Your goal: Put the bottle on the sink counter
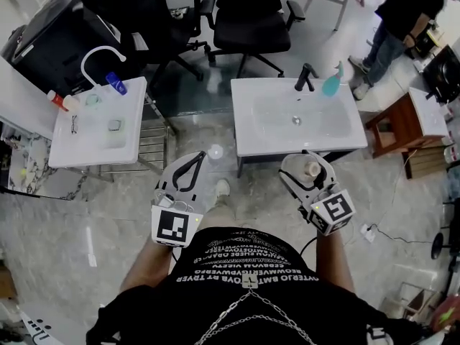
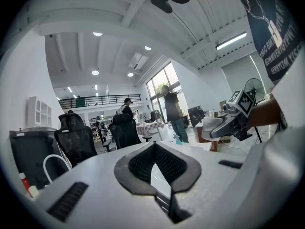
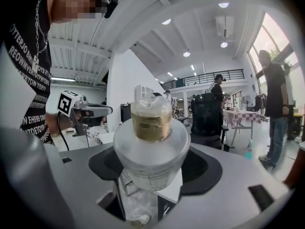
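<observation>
Now my right gripper (image 1: 307,157) holds the bottle (image 3: 151,142) just at the near edge of the right sink counter (image 1: 248,139).
Its fingers stand wide and press on the body of this clear bottle with a tan cap; the black faucet (image 1: 305,77) is at the far side. My left gripper (image 1: 195,158), more to the left, has its fingers closed together, with nothing between them.
</observation>
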